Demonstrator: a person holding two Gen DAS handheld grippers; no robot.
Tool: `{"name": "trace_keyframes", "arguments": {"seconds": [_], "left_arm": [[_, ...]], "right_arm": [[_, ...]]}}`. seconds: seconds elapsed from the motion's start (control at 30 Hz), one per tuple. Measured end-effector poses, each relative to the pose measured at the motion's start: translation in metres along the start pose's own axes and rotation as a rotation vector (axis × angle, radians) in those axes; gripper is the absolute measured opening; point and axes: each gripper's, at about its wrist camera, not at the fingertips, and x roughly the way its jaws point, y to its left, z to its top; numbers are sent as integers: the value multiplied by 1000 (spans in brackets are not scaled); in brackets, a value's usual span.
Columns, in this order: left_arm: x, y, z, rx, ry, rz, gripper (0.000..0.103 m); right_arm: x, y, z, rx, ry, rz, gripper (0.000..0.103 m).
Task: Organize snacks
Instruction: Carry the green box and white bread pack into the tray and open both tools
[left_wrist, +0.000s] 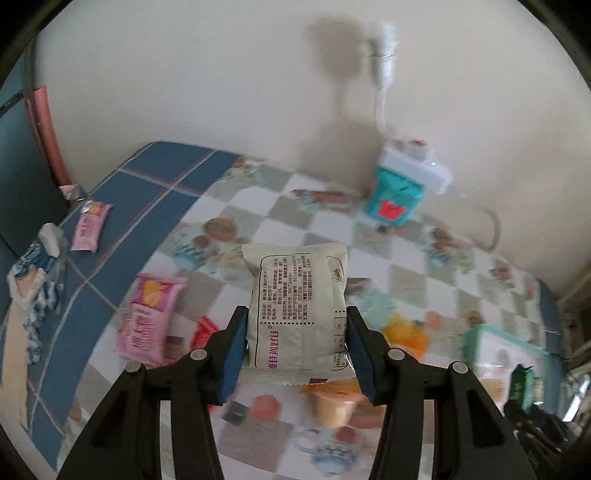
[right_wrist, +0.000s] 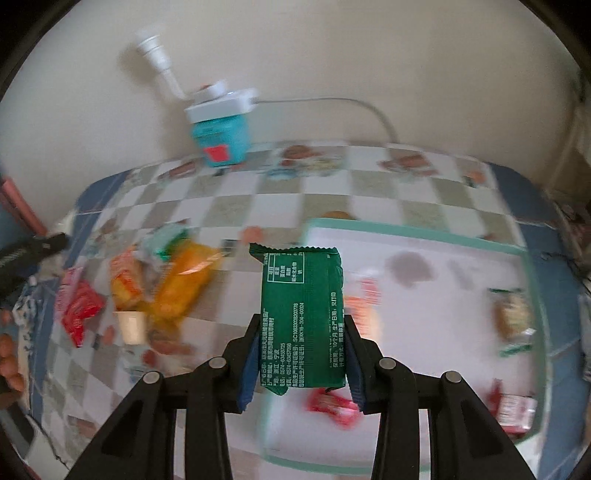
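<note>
My left gripper (left_wrist: 295, 328) is shut on a cream snack packet (left_wrist: 297, 310) with black print and holds it above the checked tablecloth. My right gripper (right_wrist: 301, 339) is shut on a dark green snack packet (right_wrist: 303, 321), held over the left edge of a white tray with a green rim (right_wrist: 417, 230). The tray holds several small red and green-white packets. Loose snacks lie on the table: pink packets (left_wrist: 149, 321), an orange packet (right_wrist: 184, 288), a red packet (right_wrist: 79, 310) and a jelly cup (left_wrist: 334, 406).
A teal and white box (right_wrist: 221, 136) with a white lamp and cable stands at the wall. The tray also shows at the right of the left wrist view (left_wrist: 476, 332). A blue-white cloth (left_wrist: 33, 273) lies at the table's left edge.
</note>
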Motion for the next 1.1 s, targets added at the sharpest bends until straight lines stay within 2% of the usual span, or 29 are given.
{"name": "trace_keyframes", "arguments": {"seconds": [0.27,0.5,0.83,0.93,1.1], "left_arm": [[-19,-77,-19,128,12,-153,53],[-23,-145,-53,260,80,-287,53],[-14,-228,-119,498,212,-330,53],[-3,-241,-135,540,263,-316,54],[5,-244,-145,547,311,-311,55]], "right_arm": [[-5,-89,-21,135,41,-125,42],[-7,-133,-44,214,82,-151,42],[-10,-141,-62,237,122,-132,42],[-9,-136,-63,223,125,-122,43],[-11,-133,-61,202,124,-127,44]]}}
